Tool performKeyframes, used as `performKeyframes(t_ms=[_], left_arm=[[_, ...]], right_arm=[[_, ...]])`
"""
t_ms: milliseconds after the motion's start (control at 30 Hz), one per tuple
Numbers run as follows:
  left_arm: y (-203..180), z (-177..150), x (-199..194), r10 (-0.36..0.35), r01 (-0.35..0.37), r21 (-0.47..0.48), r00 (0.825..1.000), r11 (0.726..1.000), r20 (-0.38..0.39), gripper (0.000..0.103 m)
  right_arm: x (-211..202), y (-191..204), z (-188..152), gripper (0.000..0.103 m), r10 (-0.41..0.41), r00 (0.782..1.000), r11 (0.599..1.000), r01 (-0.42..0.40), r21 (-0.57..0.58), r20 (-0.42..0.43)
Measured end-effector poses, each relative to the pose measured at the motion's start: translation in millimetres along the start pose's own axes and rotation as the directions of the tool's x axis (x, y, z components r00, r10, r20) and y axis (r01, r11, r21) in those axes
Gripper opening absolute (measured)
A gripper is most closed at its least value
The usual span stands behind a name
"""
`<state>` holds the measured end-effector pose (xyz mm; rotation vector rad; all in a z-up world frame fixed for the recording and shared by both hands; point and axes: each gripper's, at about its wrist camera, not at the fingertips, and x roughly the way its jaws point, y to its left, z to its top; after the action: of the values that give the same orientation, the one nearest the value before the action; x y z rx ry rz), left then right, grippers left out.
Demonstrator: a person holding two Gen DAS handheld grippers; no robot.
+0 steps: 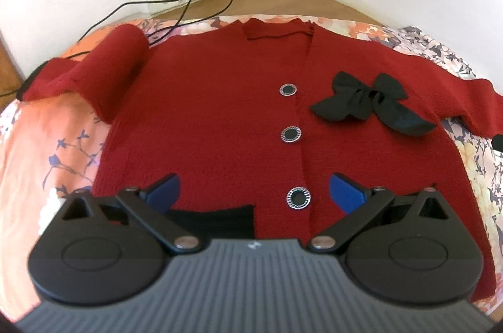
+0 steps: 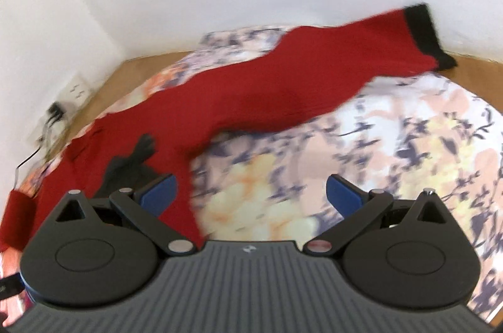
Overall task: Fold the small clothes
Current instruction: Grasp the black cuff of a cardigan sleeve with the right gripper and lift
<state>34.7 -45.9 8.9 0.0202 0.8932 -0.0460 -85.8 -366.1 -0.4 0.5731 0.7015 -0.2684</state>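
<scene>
Red knit cardigan (image 1: 213, 113) lying front side up and spread flat on a floral bedsheet (image 1: 41, 138), neckline toward the wall. Three round black buttons with silver rims (image 1: 291, 134) run down the closed placket; a black bow (image 1: 369, 99) sits on the chest beside them. One sleeve (image 1: 103, 72) is bent back at the left view's upper left. The other sleeve (image 2: 314, 72), ending in a black cuff (image 2: 421, 28), extends outward across the sheet.

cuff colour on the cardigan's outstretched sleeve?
Black, on the red cardigan's sleeve cuff. Shows best in the right wrist view.
</scene>
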Motion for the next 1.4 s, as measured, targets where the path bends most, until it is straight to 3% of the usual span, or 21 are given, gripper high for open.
performKeyframes(t_ms=[333, 800, 1200, 1400], left_arm=[[-20, 4, 10, -0.004, 0.004, 0.002, 0.999, 1.000, -0.032, 0.103], [-47, -3, 49, 0.007, -0.006, 0.009, 0.994, 1.000, -0.106, 0.103], [-55, -9, 68, 0.023, -0.018, 0.032, 0.991, 0.999, -0.135, 0.103], [-55, -11, 70, 0.021, -0.016, 0.043, 0.990, 0.999, -0.136, 0.103]], right_arm=[[40, -62, 46, 0.103, -0.015, 1.000, 0.997, 0.014, 0.073, 0.004], [92, -92, 93, 0.103, 0.031, 0.999, 0.992, -0.032, 0.124, 0.008], [99, -108, 87, 0.103, 0.117, 0.986, 0.982, -0.132, 0.134, 0.118], [100, -134, 95, 0.103, 0.192, 0.970, 0.925, -0.229, 0.303, 0.148]])
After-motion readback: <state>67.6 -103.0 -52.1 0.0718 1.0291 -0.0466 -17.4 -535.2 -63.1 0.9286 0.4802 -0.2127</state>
